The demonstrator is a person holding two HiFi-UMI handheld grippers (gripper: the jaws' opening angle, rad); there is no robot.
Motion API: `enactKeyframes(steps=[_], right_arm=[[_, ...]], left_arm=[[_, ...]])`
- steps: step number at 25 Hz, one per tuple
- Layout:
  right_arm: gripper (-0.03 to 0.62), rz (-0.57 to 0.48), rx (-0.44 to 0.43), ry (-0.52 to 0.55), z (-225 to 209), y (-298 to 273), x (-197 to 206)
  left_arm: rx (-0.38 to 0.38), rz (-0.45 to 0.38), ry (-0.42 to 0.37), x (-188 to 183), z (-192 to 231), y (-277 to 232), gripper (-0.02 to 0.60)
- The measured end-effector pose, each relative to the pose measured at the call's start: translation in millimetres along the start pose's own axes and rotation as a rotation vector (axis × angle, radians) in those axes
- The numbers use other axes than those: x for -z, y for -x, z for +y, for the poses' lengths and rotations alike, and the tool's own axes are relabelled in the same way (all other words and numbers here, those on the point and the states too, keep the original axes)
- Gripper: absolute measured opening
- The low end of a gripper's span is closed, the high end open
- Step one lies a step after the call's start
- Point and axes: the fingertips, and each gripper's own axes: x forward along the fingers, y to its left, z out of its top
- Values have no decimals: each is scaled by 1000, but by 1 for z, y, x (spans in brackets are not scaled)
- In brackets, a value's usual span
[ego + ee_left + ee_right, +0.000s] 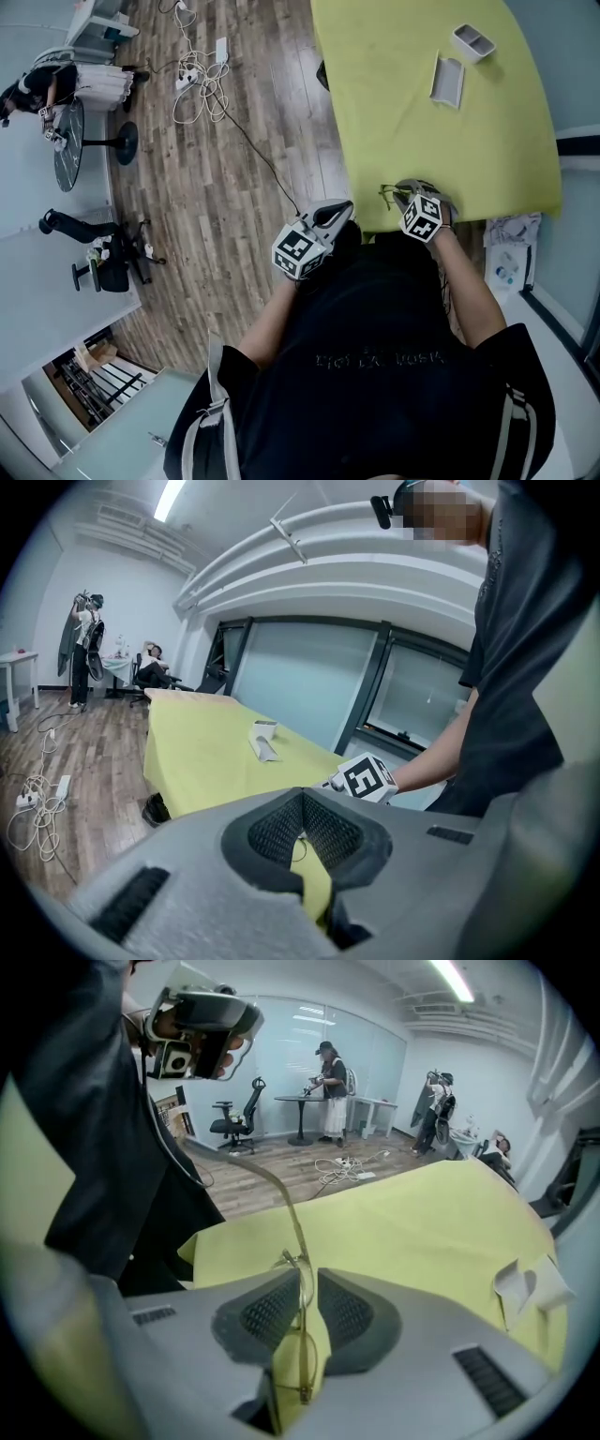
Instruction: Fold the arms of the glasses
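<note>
While the right gripper [302, 1288] pinches the thin gold glasses [299, 1372] by the frame, its jaws nearly together on the wire, one arm [292, 1215] sticks out unfolded (the other I can't make out). The left gripper [302, 806] hovers just beside it, jaws together on nothing. Both are over the near edge of the yellow table [422, 122]. Folding looks not yet begun. Next, the left gripper should nudge that arm inward, gently.

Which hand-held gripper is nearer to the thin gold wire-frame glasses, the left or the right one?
Right. The right hand-held gripper holds the thin gold wire-frame glasses between its jaws. The left hand-held gripper is apart from them, on their left, shut and empty.
</note>
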Motion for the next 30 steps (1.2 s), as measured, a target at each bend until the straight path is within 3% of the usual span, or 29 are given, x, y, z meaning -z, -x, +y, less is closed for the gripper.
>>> enactKeyframes(steps=[13, 30], right_arm=[[46, -167, 36, -175, 5, 54, -28], [114, -194, 1, -220, 31, 81, -46]], left_arm=[[37, -14, -6, -3, 4, -7, 18], [68, -16, -4, -2, 7, -7, 17]])
